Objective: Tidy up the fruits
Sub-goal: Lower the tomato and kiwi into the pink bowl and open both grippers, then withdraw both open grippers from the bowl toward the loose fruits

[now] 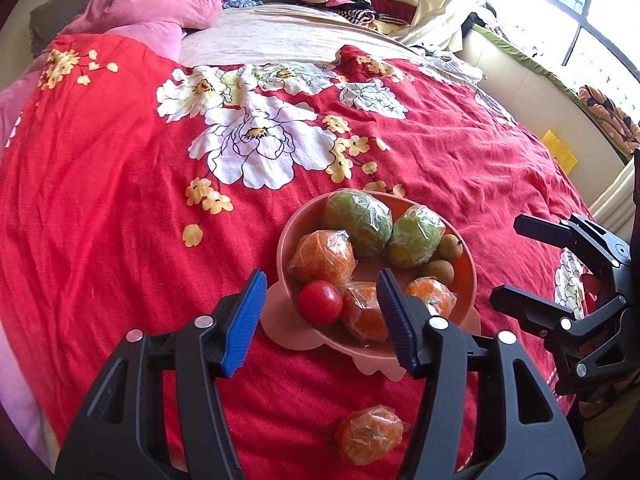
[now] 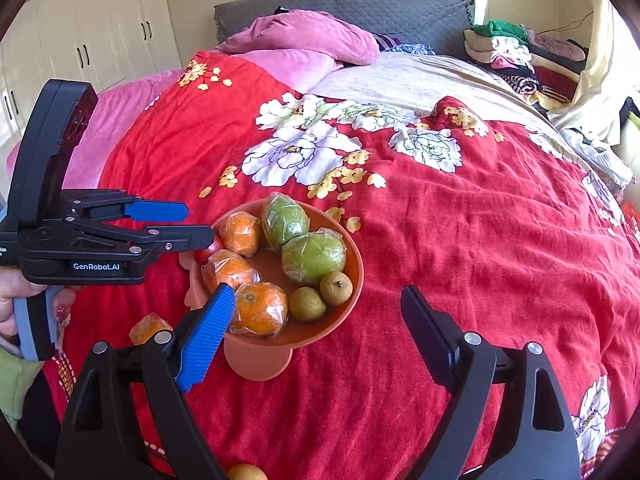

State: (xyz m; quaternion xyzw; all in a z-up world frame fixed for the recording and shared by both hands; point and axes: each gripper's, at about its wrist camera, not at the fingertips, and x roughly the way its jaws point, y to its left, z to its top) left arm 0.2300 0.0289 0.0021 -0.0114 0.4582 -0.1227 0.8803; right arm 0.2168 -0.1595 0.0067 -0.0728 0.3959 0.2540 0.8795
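A salmon-pink footed bowl (image 1: 468, 276) (image 2: 352, 280) stands on the red floral bedspread. It holds two wrapped green fruits (image 1: 358, 218), three wrapped oranges (image 1: 322, 258), a red tomato (image 1: 320, 303) and two small brown fruits (image 2: 336, 288). One wrapped orange (image 1: 369, 434) (image 2: 150, 329) lies on the bedspread in front of the bowl. My left gripper (image 1: 320, 322) (image 2: 198, 224) is open and empty, hovering over the tomato at the bowl's near rim. My right gripper (image 2: 316, 340) (image 1: 508, 260) is open and empty, just right of the bowl.
A small yellow-orange fruit (image 2: 246, 473) lies at the bottom edge of the right wrist view. Pink pillows (image 2: 304, 40) and a grey headboard are at the far end, folded clothes (image 2: 504, 52) at the far right. A window (image 1: 580, 12) is on the right.
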